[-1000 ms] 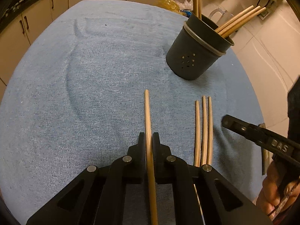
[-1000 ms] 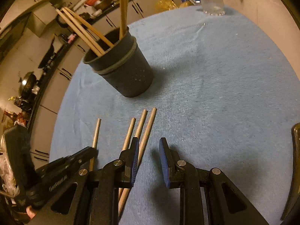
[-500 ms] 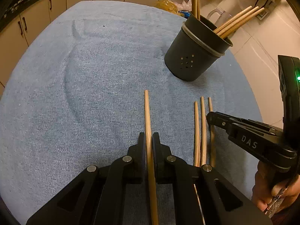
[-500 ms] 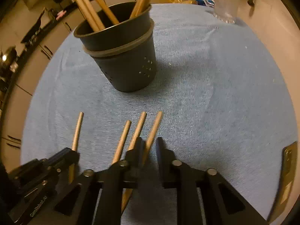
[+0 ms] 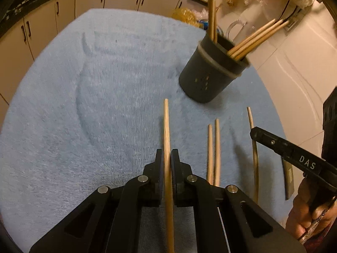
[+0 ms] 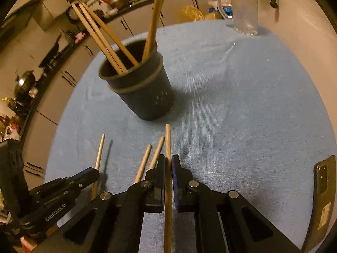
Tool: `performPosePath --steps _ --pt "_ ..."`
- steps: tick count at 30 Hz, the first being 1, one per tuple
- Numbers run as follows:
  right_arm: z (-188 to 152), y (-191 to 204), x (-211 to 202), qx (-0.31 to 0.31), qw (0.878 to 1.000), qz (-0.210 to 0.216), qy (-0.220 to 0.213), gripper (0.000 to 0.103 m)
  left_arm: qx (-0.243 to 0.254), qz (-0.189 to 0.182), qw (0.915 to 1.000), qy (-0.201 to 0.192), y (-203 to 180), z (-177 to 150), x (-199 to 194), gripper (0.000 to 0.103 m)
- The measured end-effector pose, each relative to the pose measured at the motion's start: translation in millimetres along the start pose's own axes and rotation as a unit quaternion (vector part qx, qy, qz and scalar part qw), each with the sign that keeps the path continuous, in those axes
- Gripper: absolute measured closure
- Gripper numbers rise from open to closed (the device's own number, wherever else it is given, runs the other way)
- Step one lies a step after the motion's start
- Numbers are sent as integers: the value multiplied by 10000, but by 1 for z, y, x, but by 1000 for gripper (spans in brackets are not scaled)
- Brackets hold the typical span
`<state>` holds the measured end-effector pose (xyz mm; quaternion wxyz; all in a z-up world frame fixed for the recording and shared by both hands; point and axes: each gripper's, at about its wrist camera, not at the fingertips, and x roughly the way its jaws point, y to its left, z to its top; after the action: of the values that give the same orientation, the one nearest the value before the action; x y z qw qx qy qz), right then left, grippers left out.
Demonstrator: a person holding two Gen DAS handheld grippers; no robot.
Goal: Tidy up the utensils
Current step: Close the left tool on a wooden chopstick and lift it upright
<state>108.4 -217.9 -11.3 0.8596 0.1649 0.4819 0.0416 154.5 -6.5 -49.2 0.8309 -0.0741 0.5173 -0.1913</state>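
Observation:
My left gripper (image 5: pixel 167 155) is shut on a wooden chopstick (image 5: pixel 166 126) that points ahead over the blue cloth. My right gripper (image 6: pixel 167 158) is shut on another chopstick (image 6: pixel 167 139), held a little above the cloth. Two more chopsticks (image 5: pixel 213 147) lie side by side on the cloth between the grippers, seen again as the pair (image 6: pixel 150 158) in the right wrist view. A dark round holder (image 5: pixel 210 78) with several chopsticks in it stands ahead. In the left wrist view the right gripper (image 5: pixel 253 133) shows at the right with its chopstick (image 5: pixel 251 122).
The blue cloth (image 6: pixel 242 105) covers a round table. A clear glass jug (image 6: pixel 245 10) stands at its far edge and a phone (image 6: pixel 322 189) lies at its right rim. Kitchen cabinets (image 5: pixel 42 27) run behind. A hand (image 5: pixel 305 215) holds the right gripper.
The right gripper's jaws closed on the rightmost of three lying chopsticks and raised it off the cloth, apart from the other two. The left gripper kept its chopstick and stayed put.

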Motion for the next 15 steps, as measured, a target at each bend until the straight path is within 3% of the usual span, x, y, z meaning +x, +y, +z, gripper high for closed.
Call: performPosePath --steps 7,15 --pt "-5 4 -45 -144 9970 281 -708 96 65 -37 9989 -469 -7 7 -35 97" --pt "-13 15 -96 -389 9837 508 -1683 96 272 -42 9952 -943 -22 8 -68 97"
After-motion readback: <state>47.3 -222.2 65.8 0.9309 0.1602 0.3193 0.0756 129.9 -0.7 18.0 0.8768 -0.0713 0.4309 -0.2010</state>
